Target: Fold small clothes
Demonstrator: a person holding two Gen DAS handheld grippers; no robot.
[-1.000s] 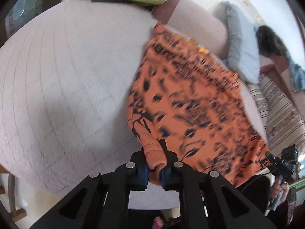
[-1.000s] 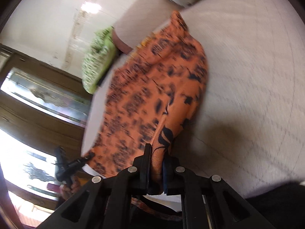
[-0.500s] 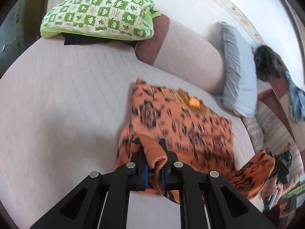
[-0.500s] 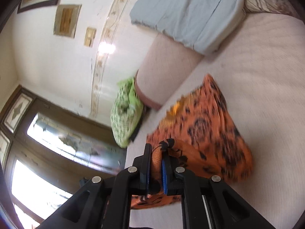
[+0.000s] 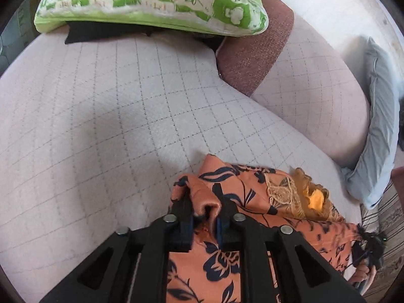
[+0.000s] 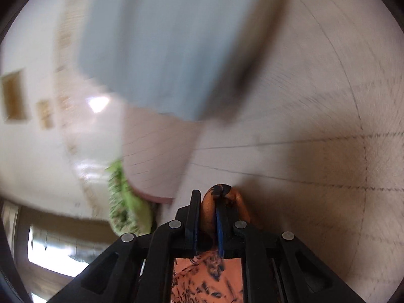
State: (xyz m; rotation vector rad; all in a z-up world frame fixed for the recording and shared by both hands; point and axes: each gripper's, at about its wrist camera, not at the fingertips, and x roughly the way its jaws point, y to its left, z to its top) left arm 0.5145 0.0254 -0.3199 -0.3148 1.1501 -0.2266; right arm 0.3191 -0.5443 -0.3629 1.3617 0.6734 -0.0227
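Quilted pale sofa seat (image 5: 106, 116) fills frame; green patterned cushion (image 5: 151, 2) upper left. Orange floral garment (image 5: 252, 202) bunched lower right, one fold pinched by left gripper (image 5: 205, 210), another by right gripper (image 6: 207, 217). No legible writing.

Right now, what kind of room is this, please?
Probably a living room or bedroom at home: a quilted seat or bed, a green patterned pillow, and a grey-blue cushion.
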